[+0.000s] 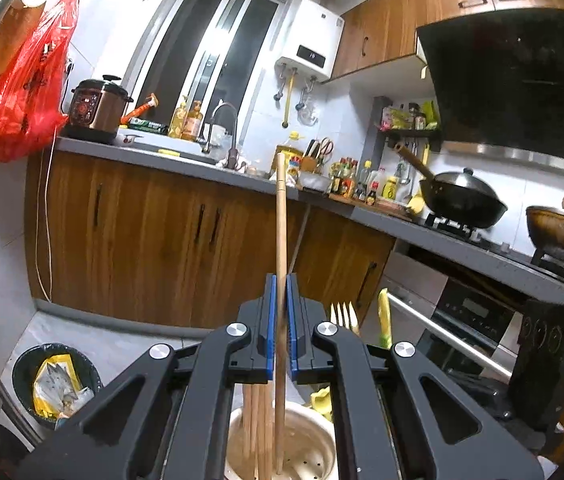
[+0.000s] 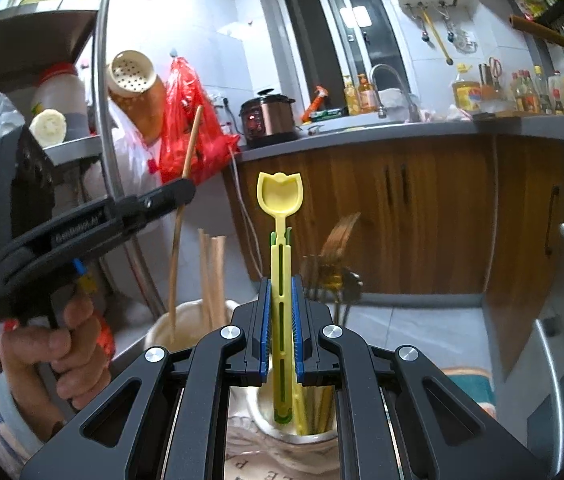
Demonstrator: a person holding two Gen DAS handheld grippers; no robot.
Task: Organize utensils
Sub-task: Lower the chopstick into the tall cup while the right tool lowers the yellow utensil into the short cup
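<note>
Kitchen | left gripper [image 1: 281,280] clamped on chopstick [image 1: 281,216] | right gripper [image 2: 281,284] clamped on yellow spoon [image 2: 280,200]

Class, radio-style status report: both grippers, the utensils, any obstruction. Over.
Left gripper shut on chopstick over cream holder. Right gripper shut on yellow spoon above its cup. Fork close beside; nothing blocking.
</note>
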